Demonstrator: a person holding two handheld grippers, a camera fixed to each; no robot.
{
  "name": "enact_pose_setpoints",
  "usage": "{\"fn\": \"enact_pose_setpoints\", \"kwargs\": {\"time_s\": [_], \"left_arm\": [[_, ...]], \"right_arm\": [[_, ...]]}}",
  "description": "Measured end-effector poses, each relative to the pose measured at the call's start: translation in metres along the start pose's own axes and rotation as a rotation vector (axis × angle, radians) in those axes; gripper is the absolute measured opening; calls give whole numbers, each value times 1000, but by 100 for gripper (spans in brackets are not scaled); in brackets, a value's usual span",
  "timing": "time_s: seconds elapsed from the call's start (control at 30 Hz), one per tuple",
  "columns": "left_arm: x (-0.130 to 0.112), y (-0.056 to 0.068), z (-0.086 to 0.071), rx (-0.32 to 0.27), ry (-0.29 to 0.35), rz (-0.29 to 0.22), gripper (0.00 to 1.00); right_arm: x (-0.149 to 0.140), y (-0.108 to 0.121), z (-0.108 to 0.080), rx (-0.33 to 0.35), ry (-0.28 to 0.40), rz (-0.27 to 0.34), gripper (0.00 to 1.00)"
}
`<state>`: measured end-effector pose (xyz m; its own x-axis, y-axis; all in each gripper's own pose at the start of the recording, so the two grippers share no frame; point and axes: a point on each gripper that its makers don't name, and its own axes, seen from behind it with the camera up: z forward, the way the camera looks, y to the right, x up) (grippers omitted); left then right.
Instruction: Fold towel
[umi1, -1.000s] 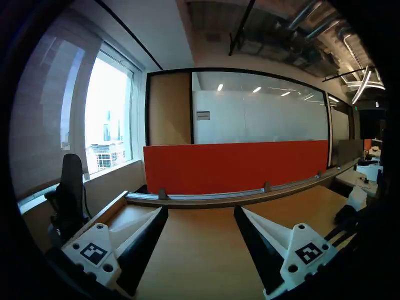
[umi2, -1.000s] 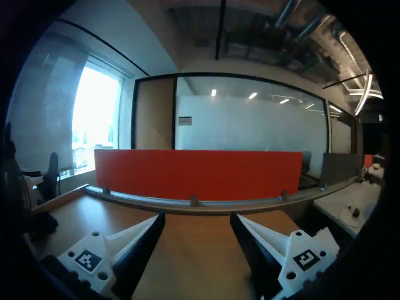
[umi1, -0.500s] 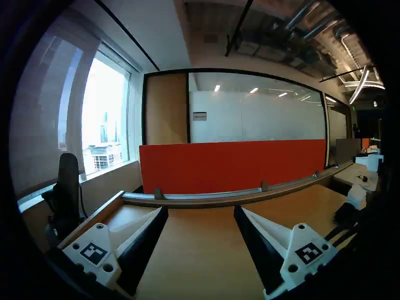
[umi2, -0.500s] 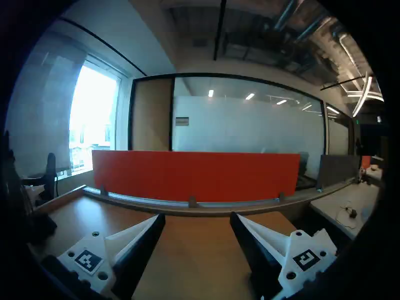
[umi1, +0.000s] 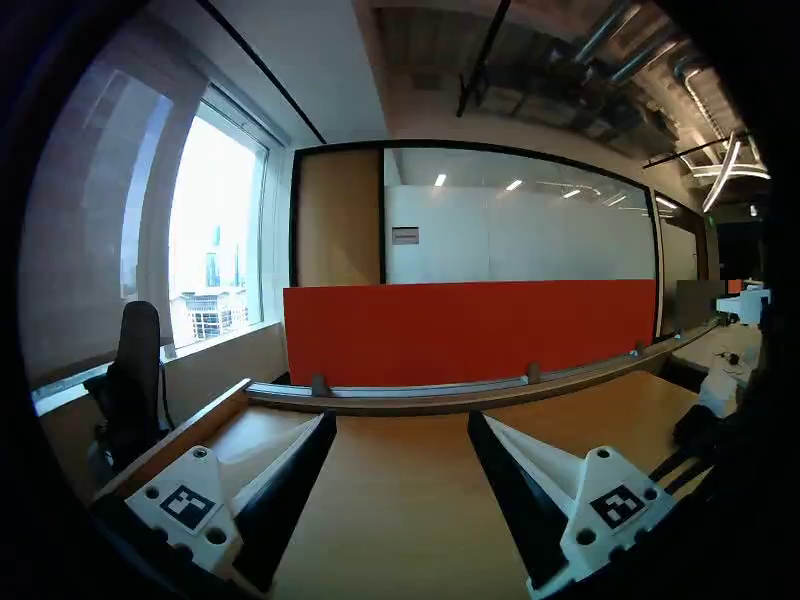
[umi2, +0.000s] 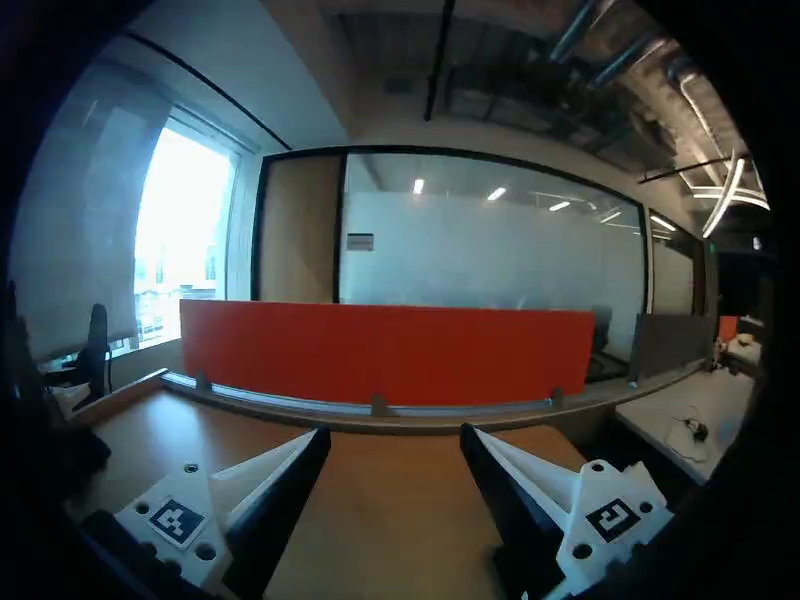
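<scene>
We see a wooden desk (umi1: 400, 520) below both claws, with an orange divider (umi1: 470, 330) along its far edge and a glass wall (umi1: 520, 235) behind. Bright window (umi1: 215, 250) on the left, black chair (umi1: 135, 380) near it. Left gripper (umi1: 401, 420) and right gripper (umi2: 394, 432) are both spread wide, gripping nothing. Where the towel lies, we can't tell.

We're seeing a smooth wood desk (umi1: 400, 520), matt red divider panel (umi1: 470, 330) at the far edge, frosted glass wall (umi1: 520, 235) behind, matt white plastic left gripper (umi1: 400, 416).
</scene>
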<state>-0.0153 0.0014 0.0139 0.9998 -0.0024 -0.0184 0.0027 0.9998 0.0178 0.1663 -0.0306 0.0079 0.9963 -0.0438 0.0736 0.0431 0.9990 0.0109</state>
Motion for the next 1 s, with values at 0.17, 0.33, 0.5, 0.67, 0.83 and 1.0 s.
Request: {"fn": "enact_pose_setpoints", "kwargs": {"time_s": [0.17,0.33,0.5,0.67,0.83,1.0], "left_arm": [[-8,-2,-1,5,6,34,98],[-22,-2,-1,10,15,24,98],[-39,-3,0,13,24,-4,98],[-59,-3,2,12,27,-11,98],[-82,-2,2,3,26,-19,98],[-101,-3,2,-5,32,-12,98]], "right_arm": [[2,-4,-1,4,-4,9,100],[6,-2,0,-8,11,16,100],[5,-2,-1,-12,25,19,100],[1,0,-3,-21,37,10,100],[-8,3,-7,-36,43,4,100],[-16,3,-11,-45,47,1,100]]}}
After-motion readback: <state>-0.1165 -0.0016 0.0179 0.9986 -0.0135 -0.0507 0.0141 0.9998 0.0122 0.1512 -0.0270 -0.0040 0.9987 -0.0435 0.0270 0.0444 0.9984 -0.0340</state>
